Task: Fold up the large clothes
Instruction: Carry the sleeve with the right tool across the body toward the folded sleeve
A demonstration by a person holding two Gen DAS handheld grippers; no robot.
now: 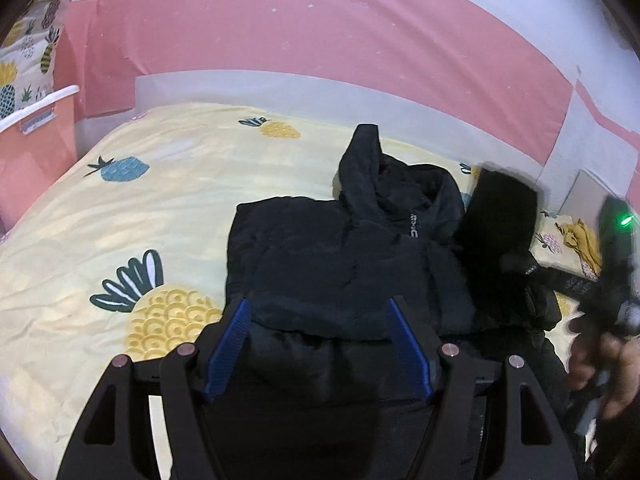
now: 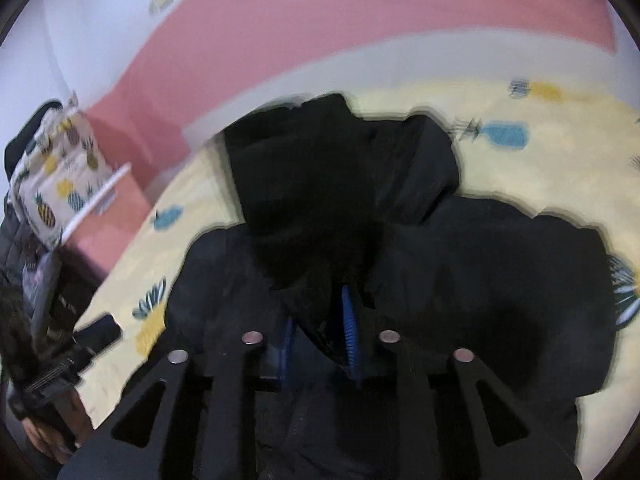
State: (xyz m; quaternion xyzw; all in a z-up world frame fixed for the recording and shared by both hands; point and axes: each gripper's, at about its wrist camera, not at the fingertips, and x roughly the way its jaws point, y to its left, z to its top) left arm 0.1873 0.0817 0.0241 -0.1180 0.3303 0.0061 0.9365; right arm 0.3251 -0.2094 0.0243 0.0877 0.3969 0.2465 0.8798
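Observation:
A black hooded padded jacket (image 1: 352,256) lies on the yellow pineapple bed sheet (image 1: 160,208), hood towards the wall. My left gripper (image 1: 318,304) hovers over the jacket's lower part, open, with nothing pressed between its blue pads (image 1: 236,340). At the right a sleeve (image 1: 500,208) is raised and blurred in front of my right gripper (image 1: 524,270). In the right wrist view the right gripper (image 2: 318,324) stands over the jacket (image 2: 480,280). Its blue pads (image 2: 349,328) are apart, and loose black sleeve fabric (image 2: 312,208) hangs between them.
A pineapple-print pillow (image 1: 28,48) rests on a pink bedside unit (image 1: 36,152) at the left. A pink and white wall (image 1: 320,32) runs behind the bed. A yellow cloth (image 1: 580,236) lies at the far right. A person's hand (image 1: 600,364) holds the right gripper.

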